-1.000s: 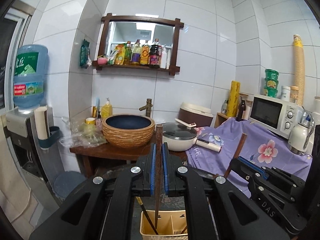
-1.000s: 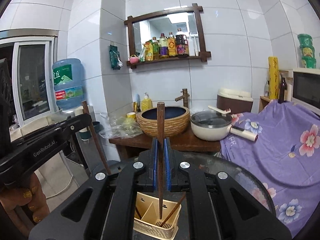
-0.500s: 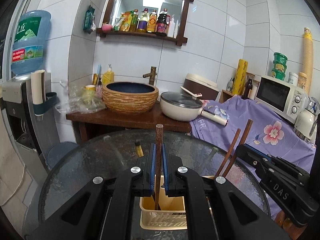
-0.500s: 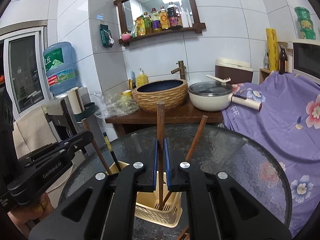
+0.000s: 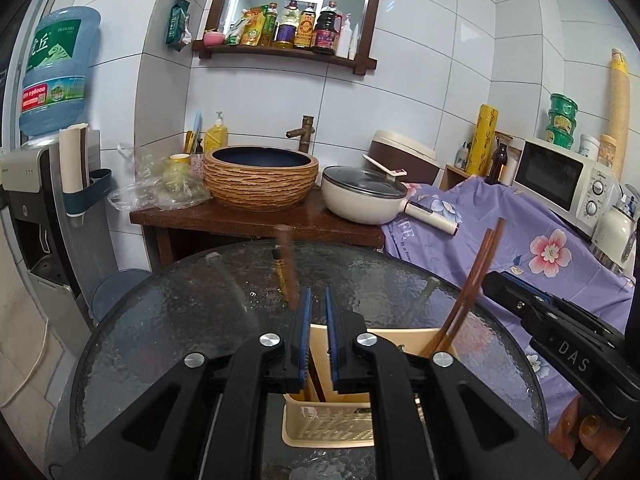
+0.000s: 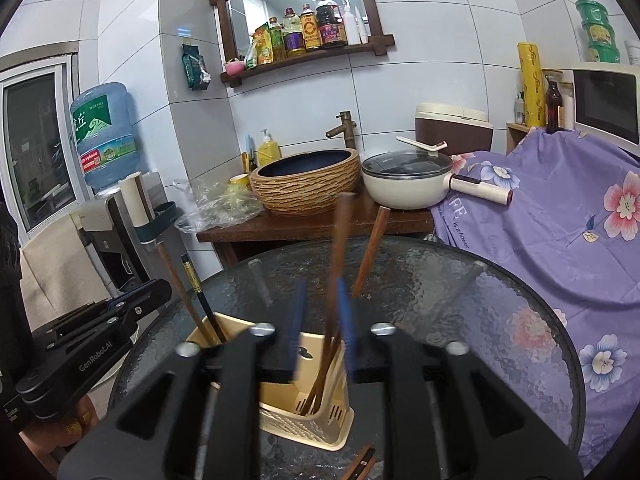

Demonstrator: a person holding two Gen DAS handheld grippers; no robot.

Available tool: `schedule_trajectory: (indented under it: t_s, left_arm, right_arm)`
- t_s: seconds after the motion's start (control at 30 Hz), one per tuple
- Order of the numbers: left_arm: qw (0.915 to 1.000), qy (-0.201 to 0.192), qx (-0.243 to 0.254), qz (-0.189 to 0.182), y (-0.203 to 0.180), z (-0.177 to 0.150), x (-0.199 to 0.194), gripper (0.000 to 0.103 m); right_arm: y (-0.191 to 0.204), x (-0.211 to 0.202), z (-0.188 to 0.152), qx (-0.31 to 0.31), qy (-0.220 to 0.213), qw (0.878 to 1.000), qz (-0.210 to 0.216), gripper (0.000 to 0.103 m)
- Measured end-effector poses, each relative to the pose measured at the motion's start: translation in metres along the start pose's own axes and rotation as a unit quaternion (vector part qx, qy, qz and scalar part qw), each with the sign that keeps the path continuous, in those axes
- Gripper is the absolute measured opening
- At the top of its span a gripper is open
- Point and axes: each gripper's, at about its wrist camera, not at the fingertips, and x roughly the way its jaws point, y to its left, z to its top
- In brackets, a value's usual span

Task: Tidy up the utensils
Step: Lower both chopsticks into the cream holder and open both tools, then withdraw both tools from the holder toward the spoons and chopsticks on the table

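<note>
Both jaws have just been opening. The left gripper point(image 5: 317, 300) is parted narrowly, the right gripper point(image 6: 320, 300) wider; the released chopsticks point(image 6: 340, 248) are seen leaning in the beige holder point(image 6: 304, 412) on the glass table point(image 6: 500, 320).

R gripper point(image 6: 320, 320) jaws just opening, brown chopstick point(image 6: 340, 248) between, leaning in beige caddy point(image 6: 304, 420), glass table point(image 6: 480, 320)

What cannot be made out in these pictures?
- Left wrist: the holder's inside, hidden by the left gripper; its jaws have just been opening, nothing gripped.
- Right wrist: the chopstick between the right gripper's jaws, also just opening, is blurred; pad contact unclear.
- Right wrist: chopsticks on the table, cut by the bottom edge.
</note>
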Motion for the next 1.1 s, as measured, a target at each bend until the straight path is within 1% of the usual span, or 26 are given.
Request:
schedule_trajectory:
  t_s: [0.03,0.07,0.13,0.2,0.23,0.27,0.33,0.37,0.4,0.47,0.5,0.53,0.6,0.7,0.77,0.83,0.9,1.03,1.1]
  left_arm:
    - [1.0,-0.001,0.003,0.0,-0.001,-0.001,-0.001,0.023]
    - [1.0,-0.003,0.007,0.003,-0.001,-0.003,-0.004,0.033]
    - [0.9998,-0.007,0.015,0.008,-0.002,-0.009,-0.01,0.041]
    - [0.9997,-0.005,0.021,0.009,-0.001,-0.017,-0.016,0.047]
    - [0.9997,-0.003,0.023,0.008,0.0,-0.023,-0.02,0.052]
    - [0.9997,-0.002,0.022,0.006,0.002,-0.029,-0.024,0.054]
    - [0.9997,0.005,0.022,0.002,0.004,-0.044,-0.031,0.063]
    - [0.9997,0.012,0.023,0.003,0.006,-0.052,-0.033,0.066]
    - [0.9995,0.021,0.023,0.003,0.007,-0.062,-0.034,0.067]
    - [0.9989,0.042,0.022,0.0,0.01,-0.078,-0.035,0.069]
    - [0.9984,0.051,0.022,-0.001,0.011,-0.085,-0.034,0.069]
    - [0.9972,0.07,0.026,-0.002,0.012,-0.096,-0.032,0.069]
    - [0.9947,0.094,0.04,0.001,0.01,-0.116,-0.03,0.069]
    - [0.9907,0.121,0.063,0.005,0.005,-0.142,-0.029,0.069]
    - [0.9878,0.139,0.07,-0.004,0.001,-0.155,-0.027,0.069]
    - [0.9852,0.152,0.077,-0.013,-0.003,-0.166,-0.026,0.069]
    - [0.9831,0.161,0.086,-0.018,-0.008,-0.175,-0.025,0.069]
    - [0.9787,0.178,0.099,-0.024,-0.016,-0.19,-0.023,0.069]
    - [0.9778,0.18,0.104,-0.026,-0.017,-0.194,-0.024,0.069]
  right_arm:
    - [0.0,-0.003,-0.002,0.0,-0.004,1.0,-0.001,0.048]
    - [-0.001,-0.006,-0.003,-0.001,-0.01,1.0,-0.004,0.05]
    - [0.0,-0.016,-0.008,-0.012,-0.019,1.0,-0.006,0.05]
    - [0.0,-0.023,-0.015,-0.017,-0.016,1.0,-0.002,0.05]
    - [-0.001,-0.028,-0.021,-0.018,-0.014,1.0,0.001,0.05]
    - [-0.001,-0.032,-0.027,-0.019,-0.009,1.0,0.004,0.05]
    - [-0.004,-0.038,-0.044,-0.023,0.005,1.0,0.009,0.05]
    - [-0.005,-0.039,-0.054,-0.026,0.016,1.0,0.009,0.053]
    - [-0.007,-0.038,-0.063,-0.03,0.03,0.999,0.01,0.056]
    - [-0.009,-0.033,-0.088,-0.038,0.07,0.997,0.008,0.056]
    - [-0.012,-0.032,-0.1,-0.041,0.086,0.995,0.001,0.056]
    - [-0.014,-0.029,-0.113,-0.046,0.106,0.993,-0.008,0.056]
    - [-0.02,-0.022,-0.138,-0.053,0.136,0.989,-0.023,0.056]
    - [-0.031,-0.011,-0.161,-0.042,0.173,0.983,-0.037,0.056]
    - [-0.036,-0.004,-0.172,-0.04,0.193,0.979,-0.043,0.056]
    - [-0.038,0.001,-0.181,-0.038,0.204,0.977,-0.049,0.056]
    - [-0.037,0.005,-0.183,-0.038,0.21,0.976,-0.051,0.056]
    - [-0.027,0.013,-0.188,-0.057,0.221,0.972,-0.057,0.056]
    - [-0.023,0.015,-0.189,-0.066,0.224,0.971,-0.058,0.056]
